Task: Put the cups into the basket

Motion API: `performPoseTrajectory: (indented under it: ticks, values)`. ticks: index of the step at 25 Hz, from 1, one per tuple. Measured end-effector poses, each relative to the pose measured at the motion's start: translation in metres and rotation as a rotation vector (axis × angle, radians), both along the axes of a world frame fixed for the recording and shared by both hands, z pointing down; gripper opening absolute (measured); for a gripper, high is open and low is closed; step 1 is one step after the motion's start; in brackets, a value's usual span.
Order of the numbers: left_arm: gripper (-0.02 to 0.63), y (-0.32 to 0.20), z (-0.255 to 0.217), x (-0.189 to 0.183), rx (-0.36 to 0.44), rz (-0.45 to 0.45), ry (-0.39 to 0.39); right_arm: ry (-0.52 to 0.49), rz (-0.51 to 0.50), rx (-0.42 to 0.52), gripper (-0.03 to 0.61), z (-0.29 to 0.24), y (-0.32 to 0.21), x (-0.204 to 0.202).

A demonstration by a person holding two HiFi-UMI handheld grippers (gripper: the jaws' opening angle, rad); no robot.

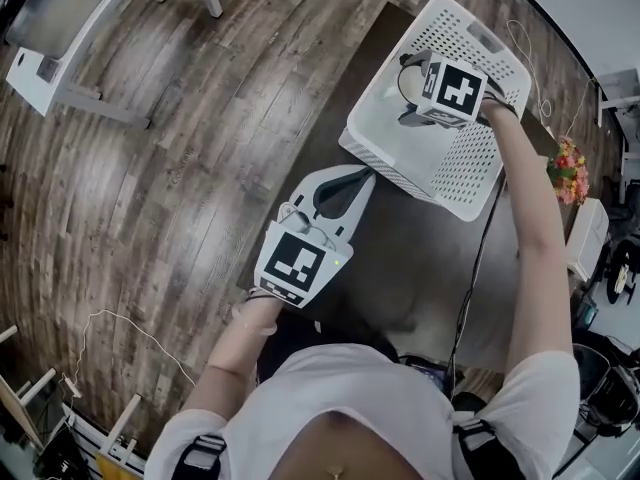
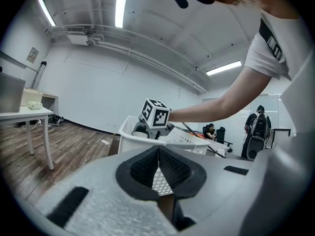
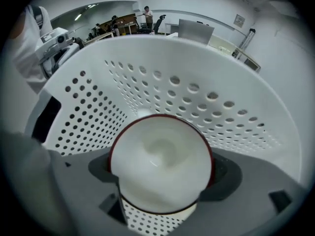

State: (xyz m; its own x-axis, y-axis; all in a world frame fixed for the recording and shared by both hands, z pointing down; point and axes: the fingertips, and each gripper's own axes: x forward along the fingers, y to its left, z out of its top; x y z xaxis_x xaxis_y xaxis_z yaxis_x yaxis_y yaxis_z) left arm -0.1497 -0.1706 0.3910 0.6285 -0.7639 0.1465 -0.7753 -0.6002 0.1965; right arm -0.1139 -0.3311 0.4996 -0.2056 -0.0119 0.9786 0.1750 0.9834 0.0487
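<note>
Right claw (image 1: 408, 90) first: clamped on a white cup (image 3: 160, 166) with a red rim, pinched across the sides and pointing steeply down inside the basket (image 1: 470, 173). Sitting close to one perforated wall. Can't tell whether it's touching the basket floor yet.

Left claw (image 1: 362, 178): clenched on nothing, tips together, hovering over the dark bench (image 1: 400, 258) just beside the basket's near corner. Doing no work right now, by the look of it.

Handling-wise: looks like glazed ceramic or enamel, so stiff, probably a bit slippery, and likely to chip if dropped onto hard plastic. Doesn't seem heavy. Best grabbed pretty much like this, across the body below the rim, pads square on opposite sides to stop any squirting out. Would lower gently till touchdown before letting go, and stay off that wall to avoid knocking the rim. Worth watching the basket too, looks light enough to slide if bumped
</note>
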Motion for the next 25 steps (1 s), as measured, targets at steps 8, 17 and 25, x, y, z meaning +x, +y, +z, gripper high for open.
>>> performPoseTrajectory:
  ticks: [8,17,25]
  values:
    - [0.011,-0.004,0.025,-0.009,-0.064,-0.031,0.023,0.034,0.075,0.013,0.443,0.045,-0.023,0.01]
    - [0.011,-0.007,0.033,-0.011,-0.089,-0.048,0.033,0.043,0.07,0.036,0.444,0.059,-0.032,0.01]
    - [0.011,-0.009,0.036,-0.007,-0.106,-0.042,0.05,0.062,0.006,0.082,0.445,0.061,-0.033,0.003]
